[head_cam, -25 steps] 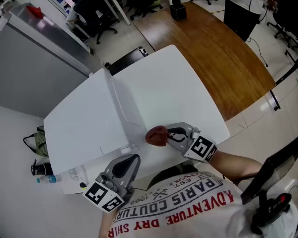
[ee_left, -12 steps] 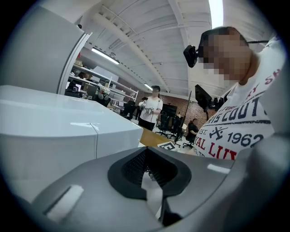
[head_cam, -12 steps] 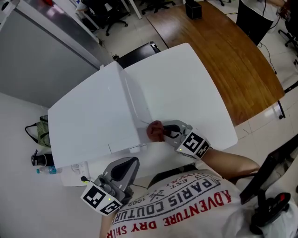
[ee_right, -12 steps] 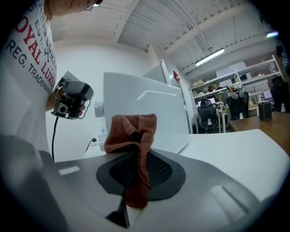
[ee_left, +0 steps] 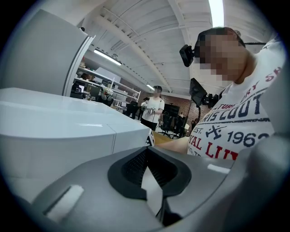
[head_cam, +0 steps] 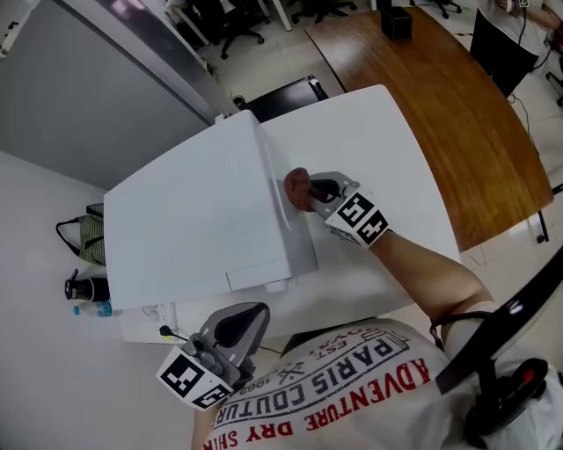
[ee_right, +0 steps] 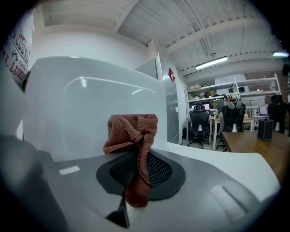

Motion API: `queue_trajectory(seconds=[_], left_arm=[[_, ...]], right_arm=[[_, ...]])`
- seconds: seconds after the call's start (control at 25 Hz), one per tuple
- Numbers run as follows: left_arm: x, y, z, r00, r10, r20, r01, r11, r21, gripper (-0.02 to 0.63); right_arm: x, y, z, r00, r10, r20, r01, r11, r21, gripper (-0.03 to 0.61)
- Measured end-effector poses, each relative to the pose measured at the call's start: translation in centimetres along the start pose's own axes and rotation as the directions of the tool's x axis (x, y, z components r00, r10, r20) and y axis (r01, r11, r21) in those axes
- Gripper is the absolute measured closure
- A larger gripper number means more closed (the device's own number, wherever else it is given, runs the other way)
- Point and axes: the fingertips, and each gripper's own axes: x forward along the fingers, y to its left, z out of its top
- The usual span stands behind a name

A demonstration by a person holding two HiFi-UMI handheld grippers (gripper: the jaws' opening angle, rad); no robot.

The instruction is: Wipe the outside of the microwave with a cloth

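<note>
The white microwave (head_cam: 189, 228) sits on the white table (head_cam: 387, 149), seen from above in the head view. My right gripper (head_cam: 308, 191) is shut on a rust-red knitted cloth (head_cam: 296, 187), which presses against the microwave's right side wall (ee_right: 90, 113). In the right gripper view the cloth (ee_right: 132, 136) bunches between the jaws. My left gripper (head_cam: 230, 327) hangs low by the person's chest, away from the microwave, jaws closed with nothing between them (ee_left: 152, 181).
A wooden table (head_cam: 449, 97) stands to the right beyond the white one. A dark bag (head_cam: 84, 237) and bottles (head_cam: 84, 290) lie on the floor at left. Office chairs (head_cam: 220, 26) and a grey partition (head_cam: 97, 97) are at the back.
My right gripper has slid the cloth away from me along the microwave's right side, from near the front corner toward the back. The left gripper has stayed low.
</note>
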Motion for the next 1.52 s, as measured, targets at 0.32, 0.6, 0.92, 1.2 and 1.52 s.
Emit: queue_trajectory(seconds=[0.32,0.6,0.92,1.2,1.52], left_arm=[[-1.9,0.7,-0.9,0.998,0.046,-0.032,-0.047,0.999,-0.023,0.607],[-3.1,1.6,-1.8,0.993,0.106,-0.046,-0.108,0.993,-0.041,0.607],[-3.9,1.9,-1.9,0.988,0.152,-0.018,-0.153,0.987,-0.043,0.607],[-2.9,1.3,-3.9,0.993,0.119,-0.004,-0.118,0.989,-0.09,0.607],[1.6,-1.5,-4.9,0.994,-0.105,-0.003,0.104,0.992,-0.07,0.607]], right_arm=[[4.8,-5.9,0.9,0.997,-0.073,-0.036,0.073,0.997,0.012,0.537],[6.7,-8.4,1.1,0.99,-0.13,-0.054,0.132,0.991,0.037,0.537],[3.6,-7.8,1.1,0.99,-0.136,-0.032,0.138,0.989,0.059,0.537],[-5.2,-1.9,1.1,0.999,-0.019,0.034,0.016,0.994,0.105,0.537],[-18.1,10.4,0.1,0.986,0.132,0.102,-0.161,0.91,0.383,0.535]])
